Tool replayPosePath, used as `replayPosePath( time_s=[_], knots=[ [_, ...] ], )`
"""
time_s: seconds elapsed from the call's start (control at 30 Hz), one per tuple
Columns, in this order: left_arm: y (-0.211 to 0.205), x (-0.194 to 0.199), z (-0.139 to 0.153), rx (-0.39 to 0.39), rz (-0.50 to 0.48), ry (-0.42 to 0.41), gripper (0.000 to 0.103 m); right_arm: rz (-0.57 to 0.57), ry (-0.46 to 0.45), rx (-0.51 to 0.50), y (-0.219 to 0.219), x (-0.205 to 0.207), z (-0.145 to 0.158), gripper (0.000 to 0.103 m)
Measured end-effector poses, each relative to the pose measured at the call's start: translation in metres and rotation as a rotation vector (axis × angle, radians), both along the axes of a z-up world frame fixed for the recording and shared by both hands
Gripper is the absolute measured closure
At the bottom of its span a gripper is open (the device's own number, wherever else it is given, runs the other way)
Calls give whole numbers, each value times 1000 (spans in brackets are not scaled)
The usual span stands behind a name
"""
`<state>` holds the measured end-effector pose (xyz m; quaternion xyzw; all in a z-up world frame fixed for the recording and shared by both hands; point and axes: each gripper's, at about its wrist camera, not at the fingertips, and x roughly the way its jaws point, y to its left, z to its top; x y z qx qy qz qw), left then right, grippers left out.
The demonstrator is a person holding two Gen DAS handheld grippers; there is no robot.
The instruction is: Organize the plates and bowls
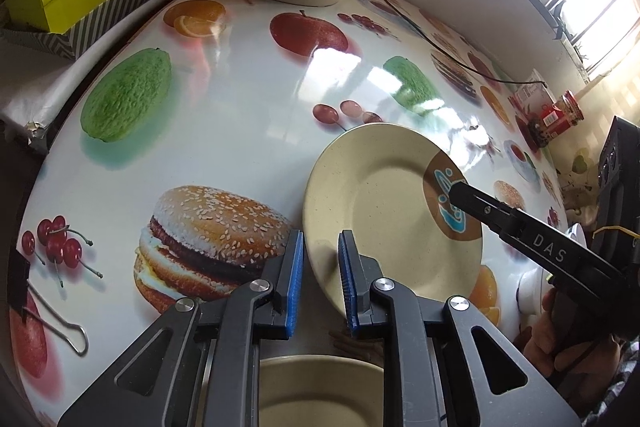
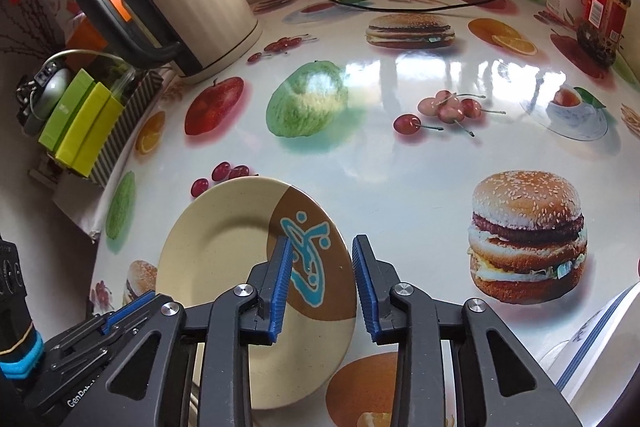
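Straddling the beige plate [image 1: 372, 203] rim, the left gripper [image 1: 320, 279] stands narrow, pads [image 1: 295, 279] not clearly pressing. Opposite, the right gripper [image 2: 320, 283] brackets the plate's brown patch, grip uncertain. Beyond stands a kettle [image 2: 192, 3] on the table [image 2: 400, 163].

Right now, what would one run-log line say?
left gripper: shut on plate | right gripper: open, straddling plate rim
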<state>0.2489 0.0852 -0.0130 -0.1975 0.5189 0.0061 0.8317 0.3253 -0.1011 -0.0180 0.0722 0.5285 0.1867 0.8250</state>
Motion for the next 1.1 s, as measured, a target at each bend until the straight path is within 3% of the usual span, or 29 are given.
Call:
replayPosePath(
  time_s=[1.1],
  knots=[
    [7,-4,8,14,23,-38,97,21,12,39,-1,-7,0,82]
  ],
)
